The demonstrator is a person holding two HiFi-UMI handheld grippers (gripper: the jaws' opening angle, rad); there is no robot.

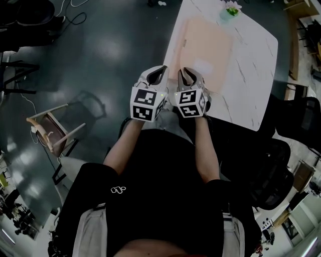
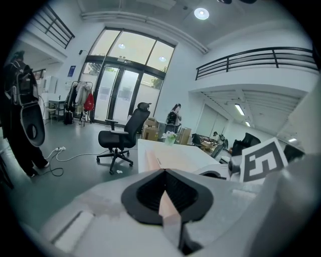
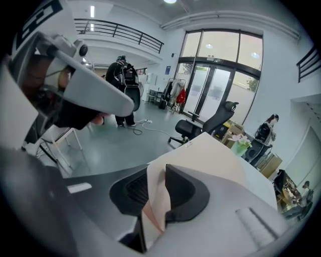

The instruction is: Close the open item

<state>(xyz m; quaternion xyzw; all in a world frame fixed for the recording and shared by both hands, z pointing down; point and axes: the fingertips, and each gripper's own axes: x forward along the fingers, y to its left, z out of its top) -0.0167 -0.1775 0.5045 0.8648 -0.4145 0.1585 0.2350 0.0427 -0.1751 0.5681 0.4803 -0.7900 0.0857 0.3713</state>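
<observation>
A large flat peach item, like a folder, lies spread on the white marble table. Both grippers sit side by side at the table's near edge. My left gripper is shut on a thin peach sheet of it, which runs edge-on between the pads in the left gripper view. My right gripper is shut on the same peach sheet, which curls up between its pads. The sheet's near edge is hidden under the two grippers in the head view.
A small green plant in a cup stands at the table's far end. Black office chairs stand right of the table, and another one stands on the floor beyond. A wooden chair lies tipped at the left. People stand far off.
</observation>
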